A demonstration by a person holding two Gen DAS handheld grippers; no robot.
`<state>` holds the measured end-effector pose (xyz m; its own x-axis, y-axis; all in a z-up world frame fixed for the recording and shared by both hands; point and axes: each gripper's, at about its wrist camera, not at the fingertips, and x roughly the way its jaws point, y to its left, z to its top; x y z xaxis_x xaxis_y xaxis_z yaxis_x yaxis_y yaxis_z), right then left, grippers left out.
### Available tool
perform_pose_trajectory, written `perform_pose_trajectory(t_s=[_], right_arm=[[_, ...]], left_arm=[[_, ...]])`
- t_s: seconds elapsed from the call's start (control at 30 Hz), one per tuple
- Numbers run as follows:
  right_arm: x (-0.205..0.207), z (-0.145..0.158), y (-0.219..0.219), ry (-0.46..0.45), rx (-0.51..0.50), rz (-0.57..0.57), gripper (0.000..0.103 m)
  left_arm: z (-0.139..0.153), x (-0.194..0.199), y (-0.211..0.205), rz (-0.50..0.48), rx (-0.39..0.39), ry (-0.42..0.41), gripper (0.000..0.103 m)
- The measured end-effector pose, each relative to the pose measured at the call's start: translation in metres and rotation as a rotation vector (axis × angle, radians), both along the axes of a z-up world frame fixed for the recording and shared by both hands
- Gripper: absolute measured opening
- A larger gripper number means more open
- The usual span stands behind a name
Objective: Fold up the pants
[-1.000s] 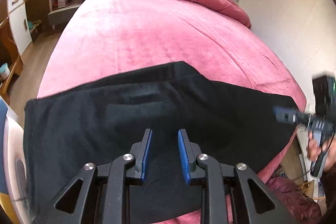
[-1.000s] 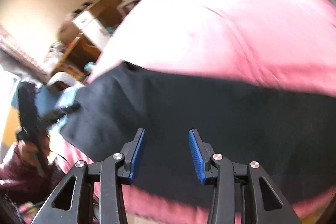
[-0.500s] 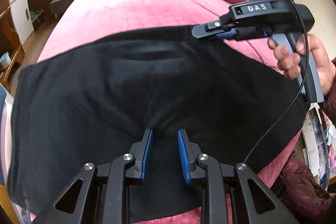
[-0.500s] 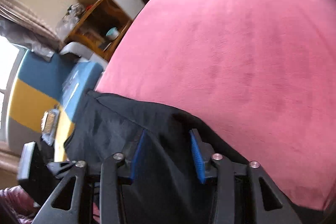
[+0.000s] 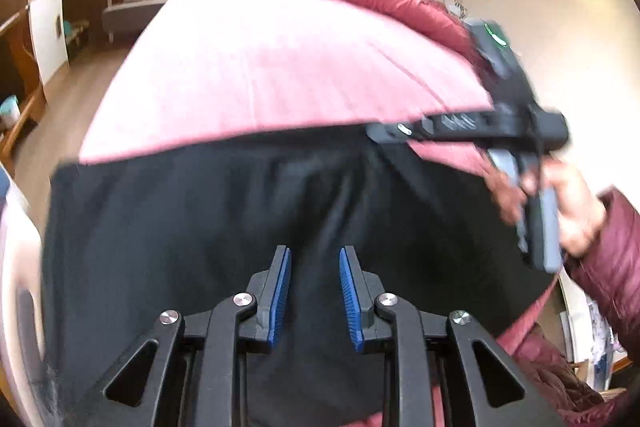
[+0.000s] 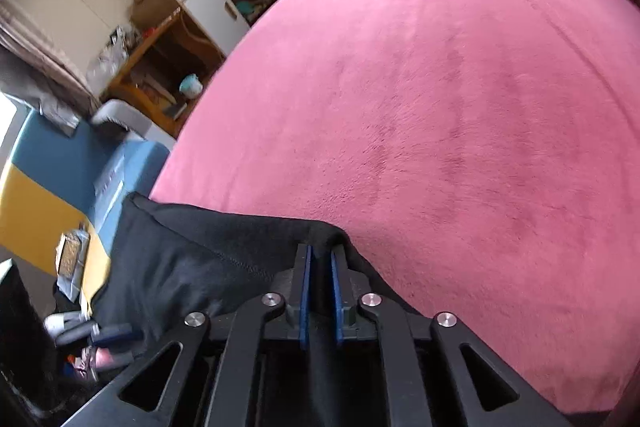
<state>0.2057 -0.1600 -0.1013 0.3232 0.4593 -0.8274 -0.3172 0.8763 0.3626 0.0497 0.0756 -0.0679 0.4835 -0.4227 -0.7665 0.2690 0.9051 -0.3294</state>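
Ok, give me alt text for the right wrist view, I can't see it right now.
The right tool is closing its blue pads on the far edge of the black pants, a raised fold of fabric pinched between them. The pants lie on a pink bedspread; a wooden desk and white cabinet stand behind.

The black pants [image 5: 224, 227] lay spread across the lower half of the left wrist frame on the pink bed [image 5: 280, 67], soft and creased, while in the right wrist frame's lower left a bunched fold at their upper edge rose to a small peak.
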Motion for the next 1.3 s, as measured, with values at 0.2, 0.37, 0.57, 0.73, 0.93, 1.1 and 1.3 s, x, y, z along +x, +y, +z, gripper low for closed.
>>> perform_pose_trajectory(t_s=[0.2,0.37,0.57,0.73,0.93,1.1,1.3], right_arm=[[-0.044,0.04,-0.036,-0.089,0.002,-0.042,0.013],[-0.079,0.03,-0.051,-0.054,-0.078,-0.018,0.013],[-0.072,-0.012,-0.074,0.004,-0.141,-0.165,0.005],[-0.096,0.011,-0.101,-0.041,-0.082,-0.237,0.011],[-0.169,0.037,-0.219,-0.068,0.043,-0.539,0.023],[-0.247,0.045,-0.332,-0.098,0.14,-0.864,0.031],[-0.348,0.032,-0.449,-0.145,0.329,-1.25,0.041]], left_arm=[[-0.015,0.024,0.029,0.126,0.102,0.024,0.025],[-0.033,0.021,0.043,0.219,0.136,0.075,0.026],[-0.035,0.016,0.03,0.22,0.203,0.057,0.026],[-0.019,0.008,0.012,0.184,0.188,0.037,0.03],[-0.008,-0.017,-0.015,0.09,0.163,0.011,0.03],[-0.004,-0.032,-0.048,-0.006,0.14,0.011,0.031],[-0.003,-0.034,-0.07,-0.058,0.146,0.027,0.031]])
